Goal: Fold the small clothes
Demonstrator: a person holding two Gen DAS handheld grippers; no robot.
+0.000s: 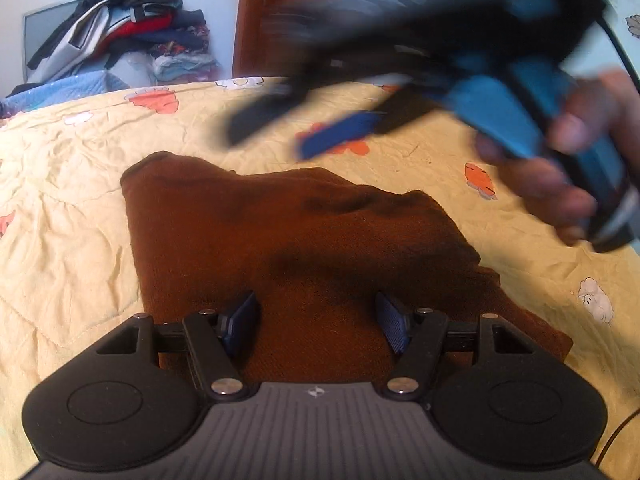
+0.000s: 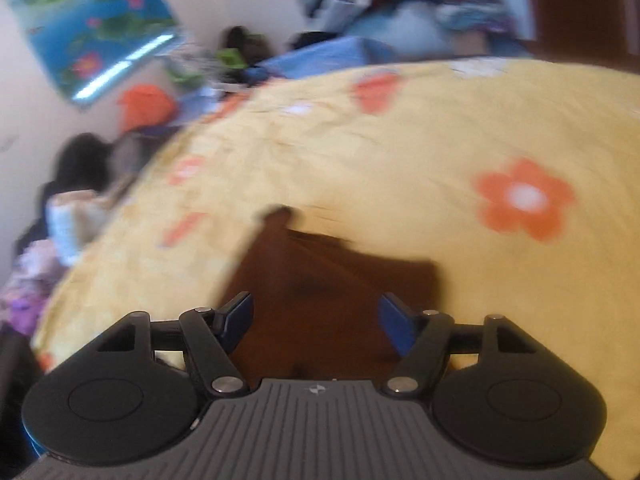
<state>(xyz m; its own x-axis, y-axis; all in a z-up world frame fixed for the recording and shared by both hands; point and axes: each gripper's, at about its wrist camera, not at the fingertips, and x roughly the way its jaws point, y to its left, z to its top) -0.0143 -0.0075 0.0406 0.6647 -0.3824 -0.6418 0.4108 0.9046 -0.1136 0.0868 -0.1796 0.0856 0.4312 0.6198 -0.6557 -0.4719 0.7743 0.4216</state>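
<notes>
A brown garment is seen lying folded on the yellow flowered bedsheet, its far edge rumpled, one corner poking up toward the left. Directly over its near end the left gripper is held, jaws parted wide, blue pads spread on either side of bare cloth. Nothing is gripped there; whether the pads brush the fabric cannot be told.

Across the upper right of the left wrist view the right gripper is caught as a streak of blue and black, clear above the sheet, gripped by a hand. Its fingers are seen apart, with nothing between them.

From the right wrist view the same is confirmed: the right gripper is open, empty, and the garment is shown below and ahead of it, blurred, on the sheet beside an orange flower print.

Behind the bed, a heap of clothes is piled against the wall, next to a wooden door. A lotus poster is hung on the wall at the left.
</notes>
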